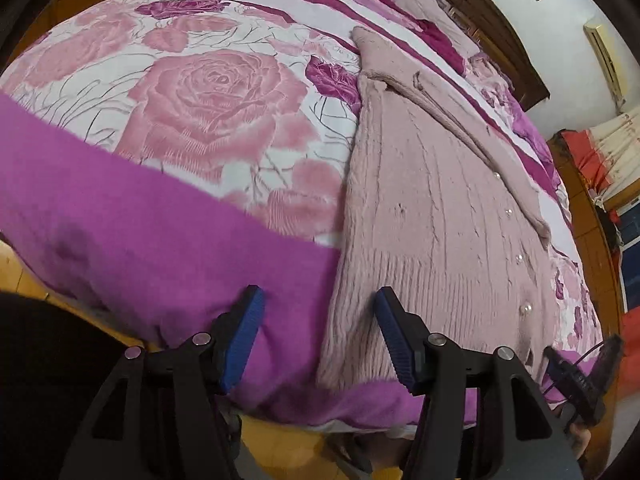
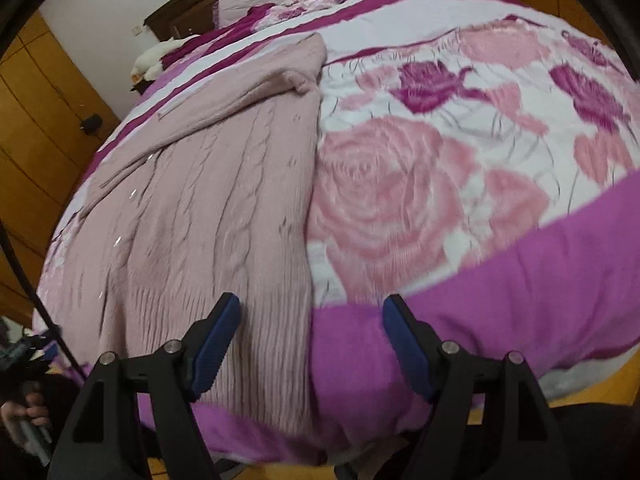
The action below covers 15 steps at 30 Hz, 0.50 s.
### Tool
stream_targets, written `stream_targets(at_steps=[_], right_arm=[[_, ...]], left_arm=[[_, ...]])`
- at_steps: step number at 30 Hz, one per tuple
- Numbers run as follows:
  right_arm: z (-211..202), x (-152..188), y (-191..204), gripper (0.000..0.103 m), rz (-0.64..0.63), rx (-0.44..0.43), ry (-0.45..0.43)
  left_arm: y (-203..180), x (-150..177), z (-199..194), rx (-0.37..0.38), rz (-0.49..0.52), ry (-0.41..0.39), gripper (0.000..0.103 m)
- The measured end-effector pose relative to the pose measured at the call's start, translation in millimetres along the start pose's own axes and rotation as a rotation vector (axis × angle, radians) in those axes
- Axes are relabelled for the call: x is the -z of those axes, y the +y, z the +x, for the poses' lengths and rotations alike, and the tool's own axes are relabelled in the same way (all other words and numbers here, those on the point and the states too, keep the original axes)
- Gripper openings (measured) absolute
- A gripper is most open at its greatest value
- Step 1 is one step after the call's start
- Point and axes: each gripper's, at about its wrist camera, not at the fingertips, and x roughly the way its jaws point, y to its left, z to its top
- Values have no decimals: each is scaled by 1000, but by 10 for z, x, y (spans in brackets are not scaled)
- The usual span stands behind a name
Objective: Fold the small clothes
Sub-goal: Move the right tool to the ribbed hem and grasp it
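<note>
A dusty-pink cable-knit cardigan (image 1: 420,208) with pearl buttons lies flat and lengthwise on the bed, one sleeve laid slantwise over its body. Its ribbed hem reaches the near edge of the bed. In the left wrist view my left gripper (image 1: 319,294) hovers open over the hem's left corner, blue pads apart and pressing on nothing. The right wrist view shows the cardigan (image 2: 208,208) on the left, and my right gripper (image 2: 313,300) stands open over the hem's right edge, also holding nothing. The right gripper (image 1: 580,372) shows at the lower right of the left wrist view.
The bed wears a rose-print cover (image 1: 200,100) with a magenta band (image 2: 500,280) along the near edge. Pillows (image 2: 248,4) and a dark wooden headboard (image 2: 180,16) are at the far end. Wooden wardrobe doors (image 2: 36,120) flank the bed, and a hand (image 2: 24,412) shows low left.
</note>
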Motion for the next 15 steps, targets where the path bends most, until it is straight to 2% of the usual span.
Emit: stream_targets(at_steps=[1,2,3,4,5,8,10,12,15], right_arm=[[9,57,12,77,-22,1,18],[22,106,40,75,-54,9,29],[30,144,82,74,-84,17,32],[34,193,131,74,-124,28,26],[41,210,153,74,-141,28,23],[45,250,236,73,-176,-21,16],[85,248,297,71,-209,-62,23],[164,245,380,67,-279,-58,22],[157,221,362,47,-285,-62,-1]], left_arm=[[-2,17,-10,4,-3,0,33],[-4,41,-13,11,-9,4,22],[-8,73,-8,13,-15,11,16],[-9,91,-1,18,-19,18,4],[-12,103,13,38,-26,32,0],[26,85,126,182,-88,131,0],[50,82,139,193,-104,132,0],[60,82,112,202,-108,120,0],[51,98,36,182,-83,81,0]])
